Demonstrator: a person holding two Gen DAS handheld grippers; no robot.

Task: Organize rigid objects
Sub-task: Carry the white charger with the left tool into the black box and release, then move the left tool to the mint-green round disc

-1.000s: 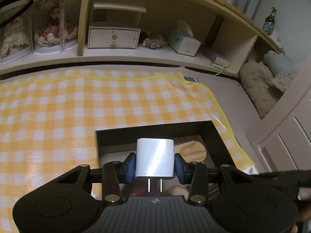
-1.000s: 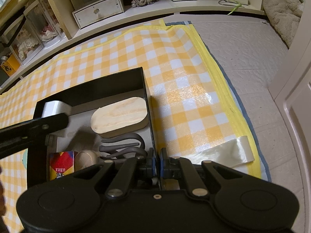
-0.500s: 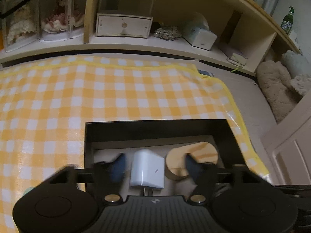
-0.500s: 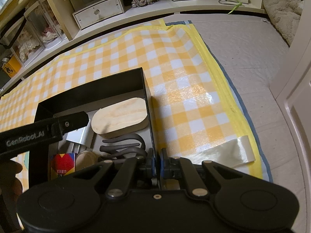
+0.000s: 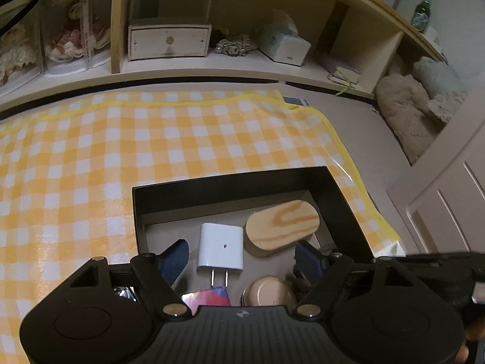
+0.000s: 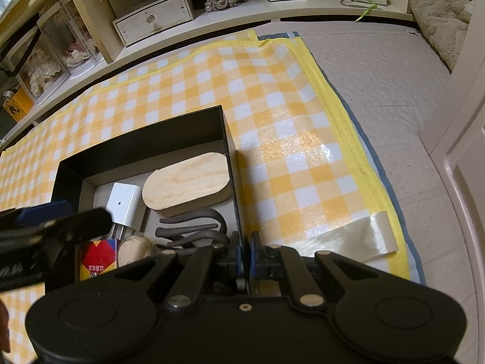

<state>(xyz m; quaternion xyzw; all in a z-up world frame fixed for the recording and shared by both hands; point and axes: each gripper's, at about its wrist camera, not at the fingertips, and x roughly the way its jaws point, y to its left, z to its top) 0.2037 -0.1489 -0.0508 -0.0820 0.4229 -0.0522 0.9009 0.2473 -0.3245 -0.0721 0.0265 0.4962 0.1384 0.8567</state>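
On the floor, a yellow-and-white checked mat [image 5: 169, 151] spreads wide and bare on the far and left sides of a black box [image 6: 145, 139], while to the right its yellow border ends close to a pale door [image 6: 460, 157]. Low shelving [image 5: 242, 66] runs along the far edge of the mat. The black box sits near the mat's right corner, its upright walls closing in a tight floor with little free room: an oval wooden block [image 5: 282, 227] fills the far right corner, lying with its long axis across the box. Just left of it, apart by a narrow gap, the white charger plug [image 5: 220, 250] lies flat on the box floor, its long axis running front to back, its two prongs pointing toward the near wall. Nearer still are a grey bent piece [image 6: 194, 227], a red-and-blue card box [image 6: 97, 261] and a small round tan lid [image 5: 266, 292].

The left hand-held gripper [image 5: 242, 261] has just been opening and stands released, blue pads either side of the plug without touching it. The right hand-held gripper [image 6: 246, 256] is clenched on the box's right wall.
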